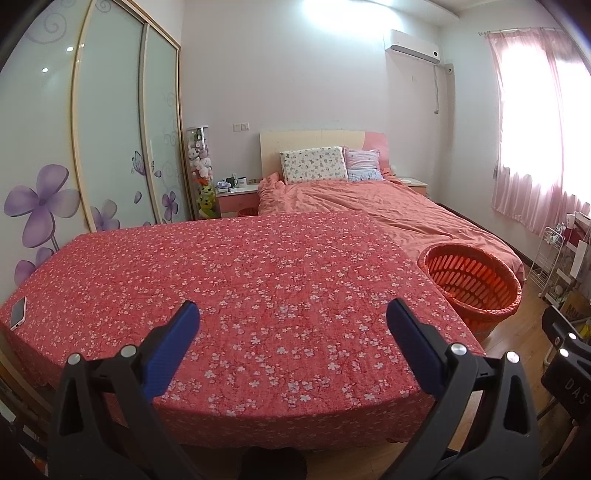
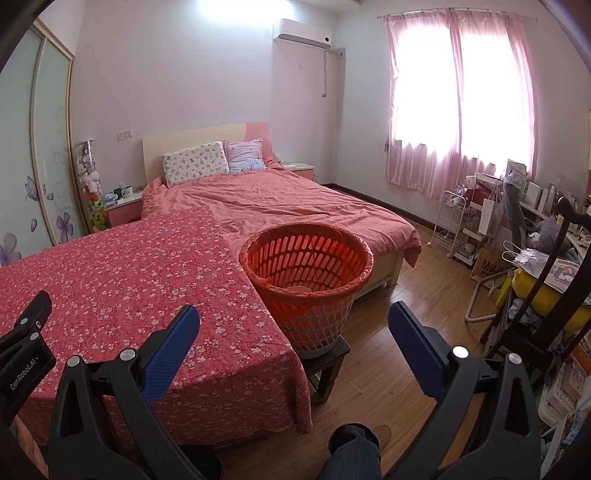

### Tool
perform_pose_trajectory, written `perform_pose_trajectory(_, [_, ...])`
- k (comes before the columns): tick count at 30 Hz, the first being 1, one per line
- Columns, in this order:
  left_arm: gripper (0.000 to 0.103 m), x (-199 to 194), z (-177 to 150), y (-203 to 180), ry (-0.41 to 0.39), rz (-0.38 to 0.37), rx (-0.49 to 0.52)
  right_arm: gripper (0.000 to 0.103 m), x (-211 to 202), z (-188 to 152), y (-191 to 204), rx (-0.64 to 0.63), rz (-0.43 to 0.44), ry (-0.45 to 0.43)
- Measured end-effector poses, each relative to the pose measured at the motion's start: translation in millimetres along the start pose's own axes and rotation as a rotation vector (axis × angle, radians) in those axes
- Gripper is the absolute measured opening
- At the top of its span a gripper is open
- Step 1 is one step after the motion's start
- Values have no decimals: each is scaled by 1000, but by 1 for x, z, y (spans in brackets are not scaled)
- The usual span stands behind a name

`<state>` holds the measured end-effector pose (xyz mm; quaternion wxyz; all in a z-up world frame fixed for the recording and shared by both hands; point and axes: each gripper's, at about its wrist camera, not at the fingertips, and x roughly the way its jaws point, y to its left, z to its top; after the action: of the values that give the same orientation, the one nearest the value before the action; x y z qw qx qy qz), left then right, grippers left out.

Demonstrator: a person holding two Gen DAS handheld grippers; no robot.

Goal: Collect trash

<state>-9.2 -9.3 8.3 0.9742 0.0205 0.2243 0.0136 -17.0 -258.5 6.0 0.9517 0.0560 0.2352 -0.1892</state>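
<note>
Both grippers, left gripper (image 1: 293, 317) and right gripper (image 2: 293, 321), spread wide, empty. No trash visible on floral table (image 1: 258, 277). Orange basket (image 2: 308, 273) at 12 o'clock from the right gripper, light, stiff; grab rim.

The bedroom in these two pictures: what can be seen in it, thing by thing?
Table cloth: one, red with white flowers, over the near table.
Phone: one, pale, on the cloth's left corner.
Basket: one, orange liner, on a dark stool right of the table.
Bed: one, salmon cover, behind the table.
Pillows: two, at the headboard.
Wardrobe: one, frosted doors with purple flowers, left wall.
Curtains: pink, at the window.
Air conditioner: one, white, high on the wall.
Person's leg: one, in jeans, bottom edge.
Left gripper: black, blue pads, open, holds nothing.
Right gripper: same, open, holds nothing.
</note>
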Motion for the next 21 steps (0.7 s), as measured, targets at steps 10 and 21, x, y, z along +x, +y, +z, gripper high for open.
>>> perform_pose_trajectory(10, [99, 0, 0, 0, 1, -1, 1, 101, 0, 0, -1, 0, -1, 2])
perform_pose_trajectory(21, [99, 2, 0, -3, 5, -3, -2, 101, 1, 0, -1, 1, 0, 3])
